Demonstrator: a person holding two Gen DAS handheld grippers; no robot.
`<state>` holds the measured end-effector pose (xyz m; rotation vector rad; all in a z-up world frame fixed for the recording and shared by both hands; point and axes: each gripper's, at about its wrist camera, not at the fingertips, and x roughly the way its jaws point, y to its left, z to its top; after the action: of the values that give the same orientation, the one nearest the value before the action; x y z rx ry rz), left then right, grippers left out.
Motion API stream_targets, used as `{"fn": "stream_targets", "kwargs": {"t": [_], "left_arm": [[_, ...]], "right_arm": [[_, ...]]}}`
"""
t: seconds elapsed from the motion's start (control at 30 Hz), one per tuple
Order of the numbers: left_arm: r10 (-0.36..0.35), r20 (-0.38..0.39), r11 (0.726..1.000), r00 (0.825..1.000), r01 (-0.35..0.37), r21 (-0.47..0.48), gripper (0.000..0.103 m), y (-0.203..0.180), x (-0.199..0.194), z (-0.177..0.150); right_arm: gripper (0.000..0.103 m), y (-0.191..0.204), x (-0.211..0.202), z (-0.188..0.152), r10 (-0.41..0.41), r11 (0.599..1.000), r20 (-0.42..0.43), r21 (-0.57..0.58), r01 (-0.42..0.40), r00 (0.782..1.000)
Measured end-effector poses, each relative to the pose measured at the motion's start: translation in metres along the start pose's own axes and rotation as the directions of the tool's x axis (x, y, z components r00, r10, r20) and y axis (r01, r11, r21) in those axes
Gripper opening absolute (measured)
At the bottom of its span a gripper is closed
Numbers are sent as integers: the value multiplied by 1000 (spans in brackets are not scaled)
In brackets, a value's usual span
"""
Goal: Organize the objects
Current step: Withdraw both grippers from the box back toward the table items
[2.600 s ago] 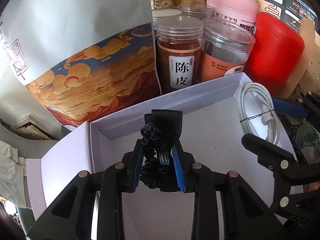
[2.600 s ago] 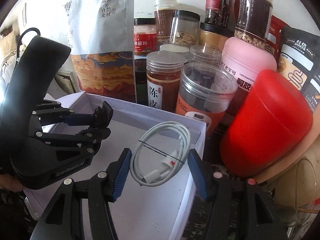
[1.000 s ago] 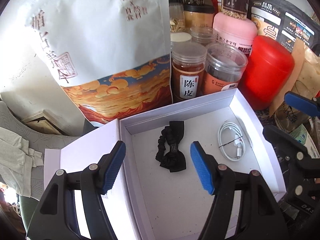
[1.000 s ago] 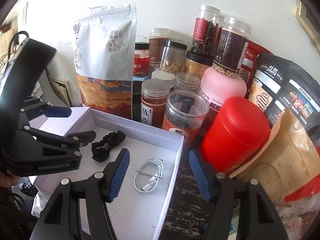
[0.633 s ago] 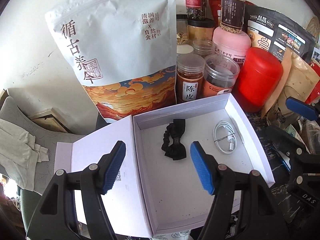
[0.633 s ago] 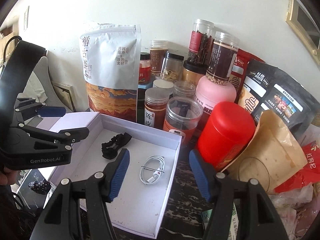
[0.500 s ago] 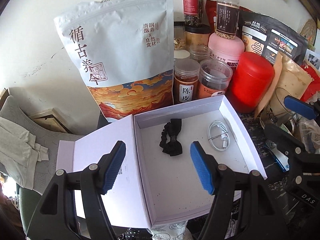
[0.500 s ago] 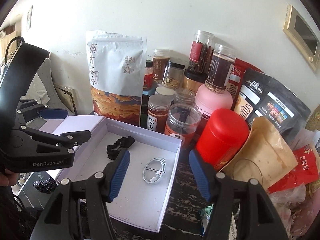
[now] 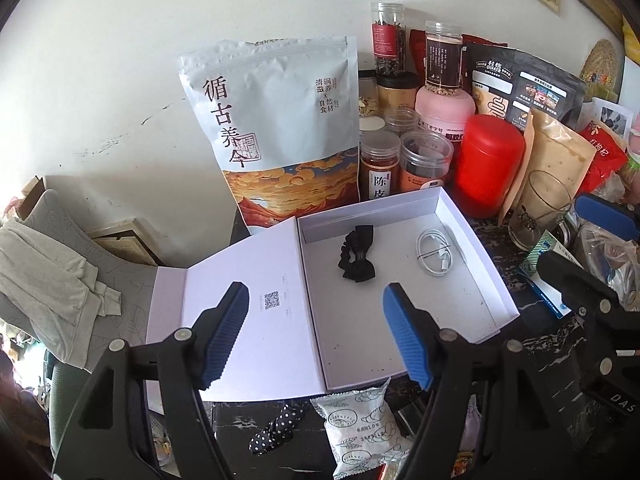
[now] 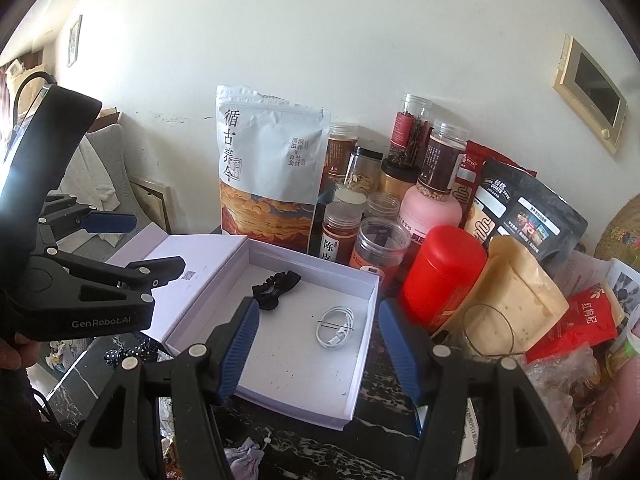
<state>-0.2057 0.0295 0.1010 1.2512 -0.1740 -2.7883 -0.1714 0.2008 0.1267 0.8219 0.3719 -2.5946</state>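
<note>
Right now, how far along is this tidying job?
Partly done, it seems. The black scrunchie and the coiled white cable already lie apart inside the open white box. Nothing is in hand: the left gripper and right gripper are both open and empty. Possibly left: a polka-dot scrunchie and a snack packet lie in front of the box, whose lid is open.

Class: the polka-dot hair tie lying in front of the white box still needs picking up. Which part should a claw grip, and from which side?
Grip the polka-dot hair tie across its narrow middle, coming straight down from above. It seems to lie flat on the dark counter, partly tucked under the box lid, beside a snack packet, so a side approach looks blocked.
</note>
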Motion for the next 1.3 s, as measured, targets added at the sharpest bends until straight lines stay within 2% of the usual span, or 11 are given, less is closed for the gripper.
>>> {"fn": "stream_targets", "kwargs": {"t": [0.3,0.57,0.77,1.0,1.3], "left_arm": [[11,1,1000,1000,-11,-1,68,10,-23,-29],[24,-28,999,999,-25,-24,68,27,-27,-60],[32,-64,998,997,-35,-51,68,38,-19,-87],[3,-119,996,993,-13,-86,68,49,1,-120],[-10,-147,995,989,-5,-97,68,57,18,-148]], "right_arm": [[64,27,-15,-19,28,1000,-8,0,-28,1000],[64,52,-12,-35,70,997,-34,20,-69,997],[64,66,-3,-52,100,995,-74,35,-98,992],[64,78,9,-73,132,991,-117,34,-129,984],[64,91,28,-95,166,986,-177,33,-162,970]]}}
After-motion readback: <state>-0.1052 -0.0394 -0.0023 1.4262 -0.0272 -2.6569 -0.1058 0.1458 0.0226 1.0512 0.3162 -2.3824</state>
